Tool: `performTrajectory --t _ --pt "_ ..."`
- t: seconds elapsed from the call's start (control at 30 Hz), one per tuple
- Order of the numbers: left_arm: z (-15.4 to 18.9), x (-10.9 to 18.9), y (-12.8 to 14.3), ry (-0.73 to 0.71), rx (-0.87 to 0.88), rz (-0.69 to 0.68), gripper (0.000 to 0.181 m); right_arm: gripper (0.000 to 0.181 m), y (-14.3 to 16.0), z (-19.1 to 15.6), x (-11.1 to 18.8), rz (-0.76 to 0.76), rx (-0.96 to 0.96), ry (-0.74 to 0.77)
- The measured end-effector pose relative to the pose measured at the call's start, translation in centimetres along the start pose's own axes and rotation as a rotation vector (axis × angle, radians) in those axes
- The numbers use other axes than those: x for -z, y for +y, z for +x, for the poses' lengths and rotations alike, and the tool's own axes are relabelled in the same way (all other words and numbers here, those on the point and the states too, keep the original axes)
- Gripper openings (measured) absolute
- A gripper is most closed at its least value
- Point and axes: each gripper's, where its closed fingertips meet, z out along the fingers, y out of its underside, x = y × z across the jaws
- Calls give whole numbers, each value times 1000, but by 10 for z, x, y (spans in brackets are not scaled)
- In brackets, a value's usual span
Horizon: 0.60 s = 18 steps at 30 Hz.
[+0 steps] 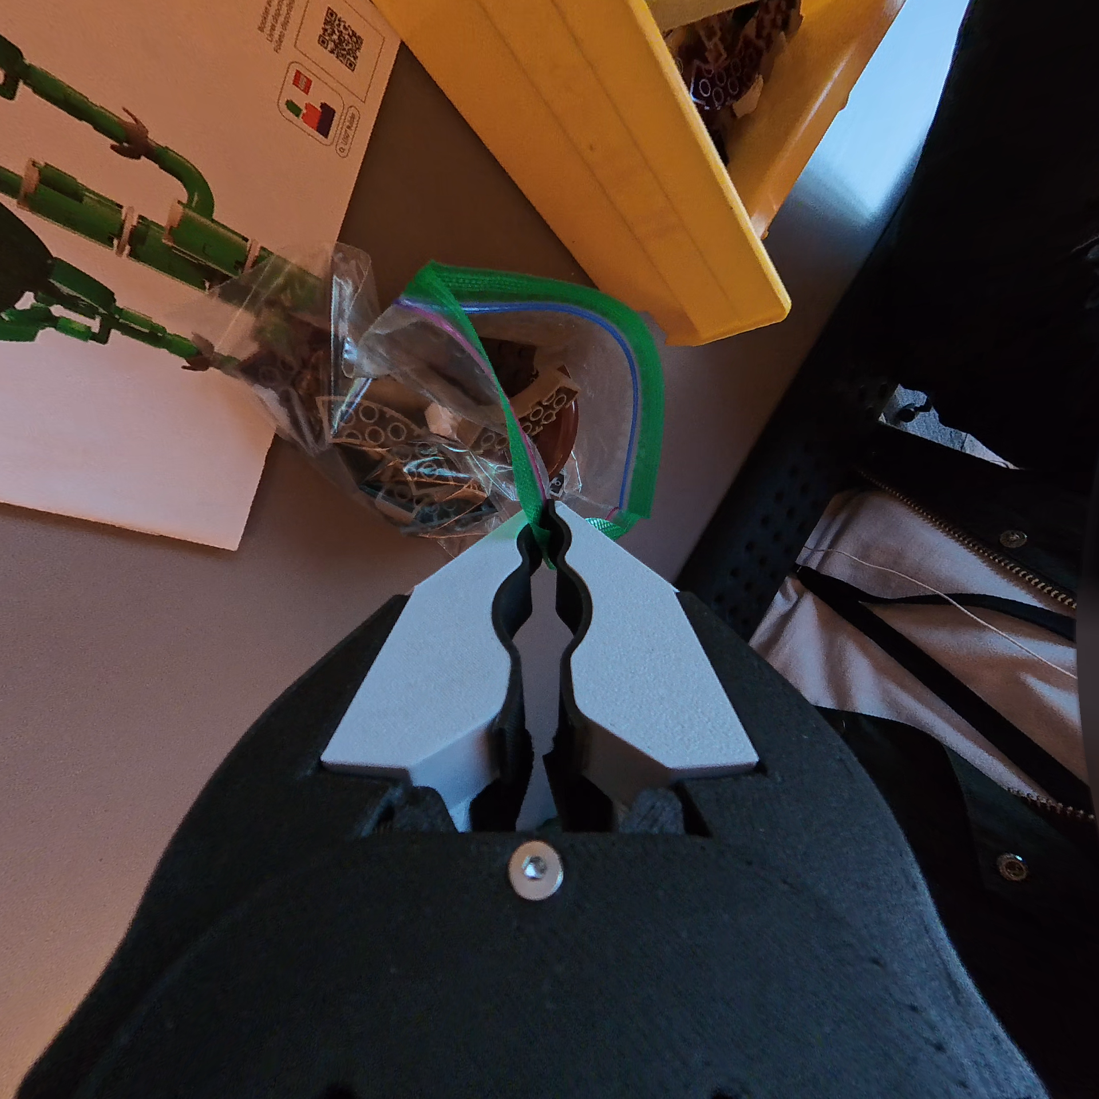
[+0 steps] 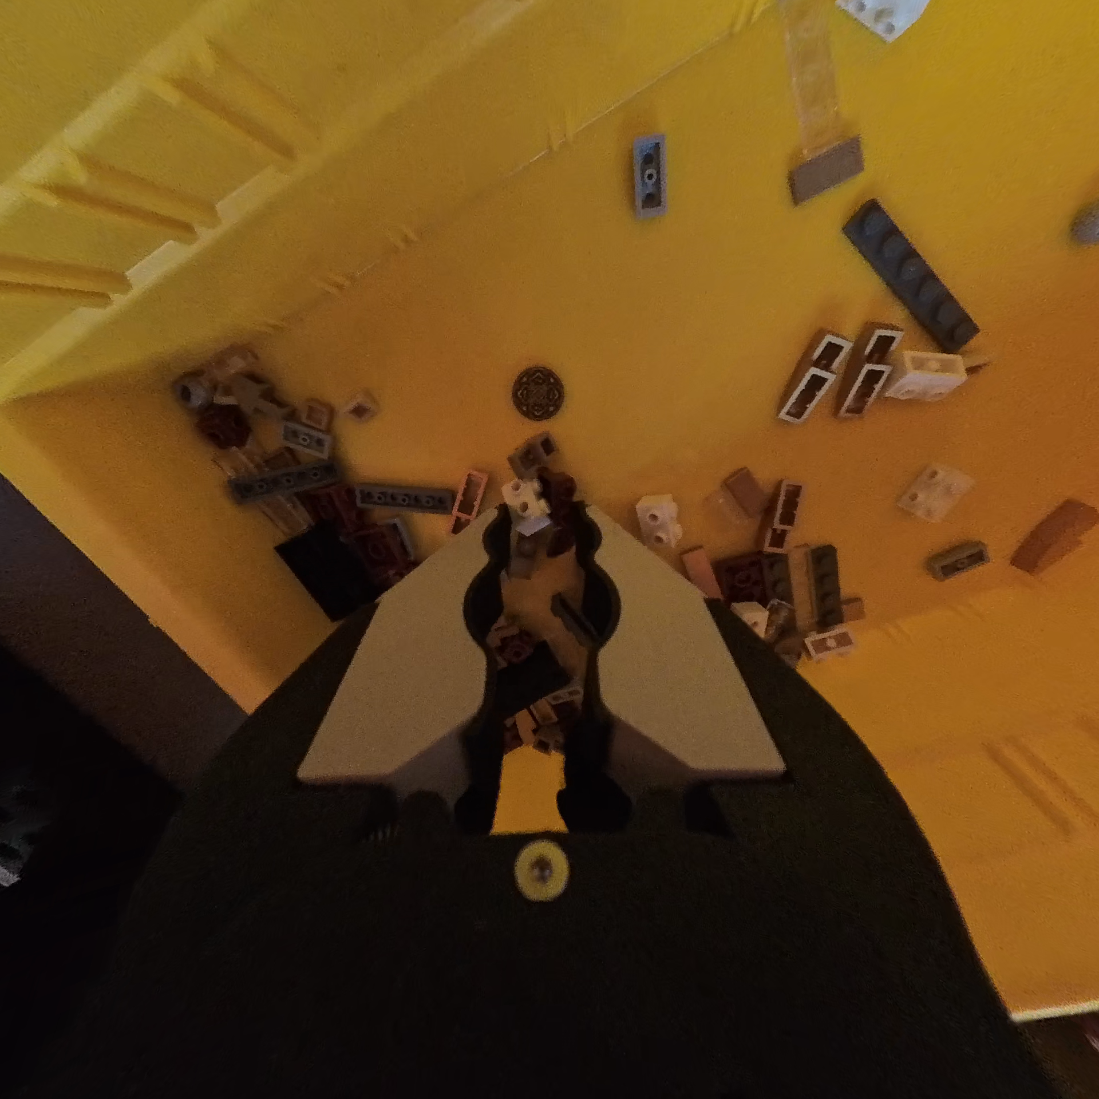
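booklet [image 1: 148,369]: pale page lying on the table, printed with a picture of green brick-built stems
booklet corner: a square matrix code [image 1: 342,37] in a frame, with short lines of small print beside it, too small and tilted to make out
below the code: a small red logo [image 1: 302,81] and a framed drawing of coloured bricks [image 1: 312,116]
round tile [image 2: 538,393]: dark, in the yellow bin, bearing an ornamental pattern, no letters

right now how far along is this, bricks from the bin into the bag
Done: the zip bag already holds bricks. In hand: the left gripper pinches its green rim open; the right gripper is slightly open around a small white brick. Left: many loose bricks in the yellow bin.
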Motion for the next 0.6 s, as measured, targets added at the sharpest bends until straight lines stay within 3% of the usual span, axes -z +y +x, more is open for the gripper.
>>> performTrajectory --t 0.17,0.3,0.47,0.53,0.6 --pt "0 0 0 1 2 -2 0 21 -4 1 10 40 19 14" --pt "0 0 0 1 1 -1 0 21 -26 -9 49 192 61 61" --pt "-1 -1 0 0 3 -3 0 21 -105 -89 114 615 267 -41" --pt "-1 -1 0 -1 3 -3 0 21 -126 -117 115 685 312 -91" --pt "-1 -1 0 -1 5 -4 0 25 -136 -122 97 653 314 -67"
